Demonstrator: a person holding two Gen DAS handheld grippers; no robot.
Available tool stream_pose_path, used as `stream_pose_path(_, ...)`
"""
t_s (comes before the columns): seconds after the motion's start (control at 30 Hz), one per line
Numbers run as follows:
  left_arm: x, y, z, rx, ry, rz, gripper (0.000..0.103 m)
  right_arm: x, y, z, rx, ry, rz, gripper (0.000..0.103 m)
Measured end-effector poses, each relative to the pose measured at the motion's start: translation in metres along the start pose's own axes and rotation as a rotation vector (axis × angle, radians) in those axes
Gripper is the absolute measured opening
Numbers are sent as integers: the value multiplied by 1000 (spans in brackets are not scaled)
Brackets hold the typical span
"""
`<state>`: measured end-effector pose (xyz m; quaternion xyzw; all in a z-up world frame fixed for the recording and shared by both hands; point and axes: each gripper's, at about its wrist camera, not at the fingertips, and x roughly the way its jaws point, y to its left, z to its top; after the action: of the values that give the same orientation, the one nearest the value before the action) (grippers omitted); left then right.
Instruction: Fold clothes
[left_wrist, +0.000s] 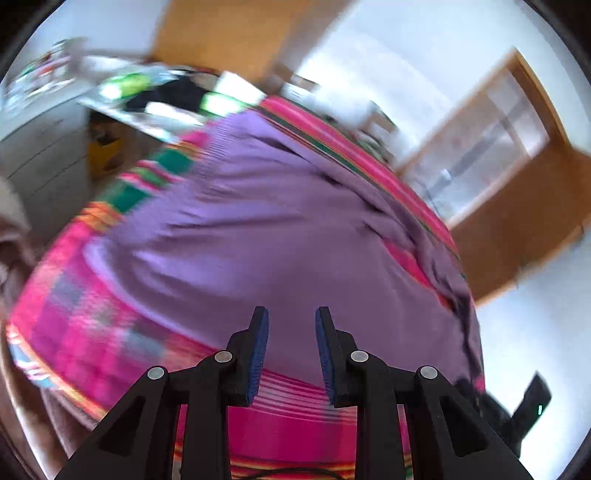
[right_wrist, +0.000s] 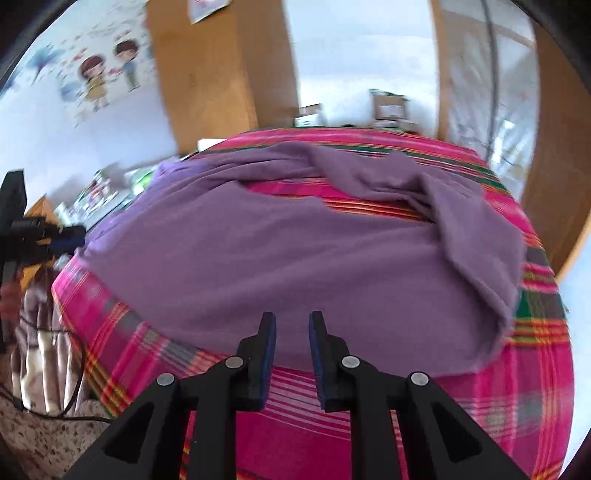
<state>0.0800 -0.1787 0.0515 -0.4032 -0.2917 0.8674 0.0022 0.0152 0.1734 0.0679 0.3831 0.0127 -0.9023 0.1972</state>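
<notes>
Both black two-finger grippers, left (left_wrist: 291, 321) and right (right_wrist: 291, 325), hover parted and empty above the purple fleece garment (right_wrist: 280, 251).

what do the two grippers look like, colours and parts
Both look alike: the left gripper and right gripper are black plastic, with angular linkage arms joined by round silver pins. Each has two flat black fingers lined with ribbed blue pads. In the right view, the left gripper's black body and blue pad show at the picture's edge.

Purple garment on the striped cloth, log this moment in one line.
purple fleece garment: spread, unfolded | left gripper: open, empty | right gripper: open, empty
</notes>
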Motion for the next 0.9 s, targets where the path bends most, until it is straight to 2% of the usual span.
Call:
stream_pose_path(0.1, 23, -28, -7, 74, 62, -37, 27, -13, -16, -5, 10, -16, -43, 19)
stream_pose_path(0.2, 45, -58, -18, 202, 131, -87, 27, -31, -34, -8, 17, -34, -105, 19)
stream_pose_path(0.33, 65, -90, -33, 322, 192, -105, 27, -74, -77, -12, 58, -50, -245, 19)
stream_pose_path(0.5, 79, -117, -37, 386, 230, -148, 27, -146, -122, -8, 73, -82, -445, 19)
stream_pose_path(0.63, 94, -134, -39, 418, 264, -164, 27, -196, -133, 0, 13, -122, -579, 19)
stream_pose_path(0.73, 107, -147, -42, 439, 290, -177, 27, -194, -142, 3, 55, -146, -549, 20)
stream_pose_path(0.8, 117, -159, -47, 453, 309, -185, 27, -168, -147, 4, 90, -120, -500, 20)
stream_pose_path(0.9, 127, -173, -52, 478, 330, -197, 27, -114, -143, 5, 70, -58, -409, 20)
